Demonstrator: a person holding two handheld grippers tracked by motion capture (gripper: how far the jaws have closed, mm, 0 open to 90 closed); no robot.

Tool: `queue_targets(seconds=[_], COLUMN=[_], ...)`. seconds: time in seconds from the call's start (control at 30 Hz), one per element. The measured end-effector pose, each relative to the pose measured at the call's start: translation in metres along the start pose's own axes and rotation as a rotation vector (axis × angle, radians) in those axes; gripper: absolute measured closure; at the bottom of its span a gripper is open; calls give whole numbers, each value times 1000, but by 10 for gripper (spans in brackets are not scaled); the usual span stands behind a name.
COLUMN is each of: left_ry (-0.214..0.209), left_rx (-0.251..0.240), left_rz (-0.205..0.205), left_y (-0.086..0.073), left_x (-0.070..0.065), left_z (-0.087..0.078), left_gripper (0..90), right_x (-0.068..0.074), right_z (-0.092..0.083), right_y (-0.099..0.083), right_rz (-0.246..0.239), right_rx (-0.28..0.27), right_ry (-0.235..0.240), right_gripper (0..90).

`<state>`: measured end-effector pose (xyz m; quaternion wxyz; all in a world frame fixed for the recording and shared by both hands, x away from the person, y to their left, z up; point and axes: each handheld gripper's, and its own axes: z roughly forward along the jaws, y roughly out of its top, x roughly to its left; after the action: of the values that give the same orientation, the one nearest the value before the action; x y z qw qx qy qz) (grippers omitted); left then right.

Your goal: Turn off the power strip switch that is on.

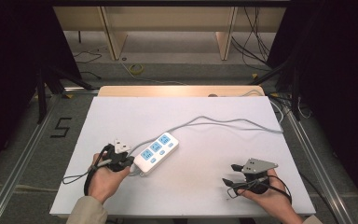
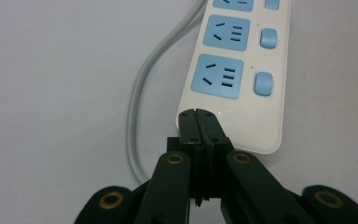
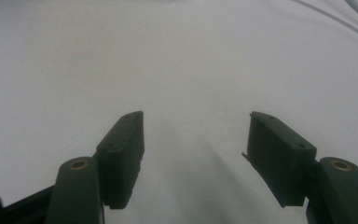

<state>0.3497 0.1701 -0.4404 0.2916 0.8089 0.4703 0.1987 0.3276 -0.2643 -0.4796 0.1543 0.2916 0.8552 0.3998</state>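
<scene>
From the high view, one white power strip (image 1: 156, 153) lies slantwise on the white bench (image 1: 205, 182), left of the middle, with three blue sockets in a row and three small blue switches beside them. One grey cord (image 1: 223, 122) runs from the strip's near end, loops back past it and crosses the bench to the far right edge. The left tool (image 1: 131, 162) sits in the person's left hand (image 1: 106, 179) with its tip at the near end of the strip. The right tool (image 1: 230, 174) rests in the right hand (image 1: 271, 196) near the bench's front right corner, well apart from the strip. In the left gripper view, the left tool (image 2: 198, 114) has its two black jaws pressed together with nothing between them, their tips at the short end edge of the power strip (image 2: 242, 79); whether they touch it cannot be told. Two full sockets and part of a third show, each with a switch, and the cord (image 2: 137, 107) curves along the strip's left side. In the right gripper view, the right tool (image 3: 196, 135) holds its two jaws wide apart over bare bench (image 3: 74, 70), gripping nothing.
</scene>
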Motion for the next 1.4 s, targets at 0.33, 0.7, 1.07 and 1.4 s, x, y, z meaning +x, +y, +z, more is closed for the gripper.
queue_targets(seconds=[0.33,0.7,1.07,1.4], left_ry=[-2,-2,-8,-16], left_rx=[3,13,18,26], left_rz=[-4,-10,-4,5], left_y=[6,10,15,19], left_x=[-3,-4,-7,-11], left_z=[2,3,6,10], left_gripper=[895,895,895,895], right_x=[0,0,0,0], right_z=[0,0,0,0], right_y=[0,0,0,0], right_rz=[-1,-1,-1,-1], right_rx=[1,0,0,0], right_ry=[0,-1,-1,-1], right_gripper=[374,374,374,373])
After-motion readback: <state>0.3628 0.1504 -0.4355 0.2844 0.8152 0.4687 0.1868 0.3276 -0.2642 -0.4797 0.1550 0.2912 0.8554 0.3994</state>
